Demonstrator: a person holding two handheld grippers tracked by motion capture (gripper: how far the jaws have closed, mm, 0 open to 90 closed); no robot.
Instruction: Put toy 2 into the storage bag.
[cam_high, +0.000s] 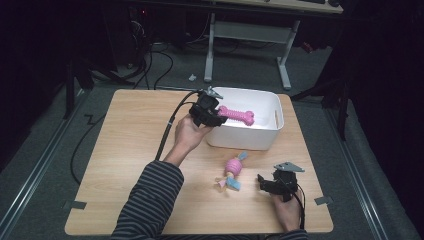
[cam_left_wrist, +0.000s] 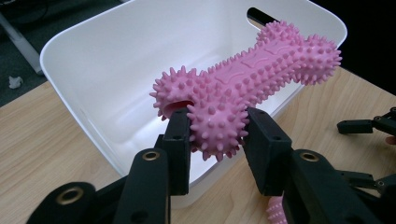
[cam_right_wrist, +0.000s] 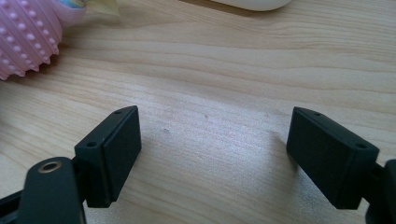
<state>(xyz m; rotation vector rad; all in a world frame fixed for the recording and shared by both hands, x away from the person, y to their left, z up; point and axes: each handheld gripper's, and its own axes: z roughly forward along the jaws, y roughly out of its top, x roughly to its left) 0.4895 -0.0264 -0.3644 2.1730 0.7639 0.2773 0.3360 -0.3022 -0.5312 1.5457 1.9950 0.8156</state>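
Pink spiked bone (cam_left_wrist: 243, 88) is clamped by left gripper (cam_left_wrist: 217, 140) fingers over white bin (cam_left_wrist: 93, 70); right gripper (cam_right_wrist: 212, 154) fingers are spread wide, empty.

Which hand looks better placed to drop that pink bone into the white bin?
The left. Its gripper is already clamped on one knob of the bone, which hangs over the bin. The right gripper rests open on the table, holding nothing, well short of the bin.

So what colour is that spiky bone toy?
Pink all over. The spiky bone toy shows best in the left gripper view, held over the white bin.
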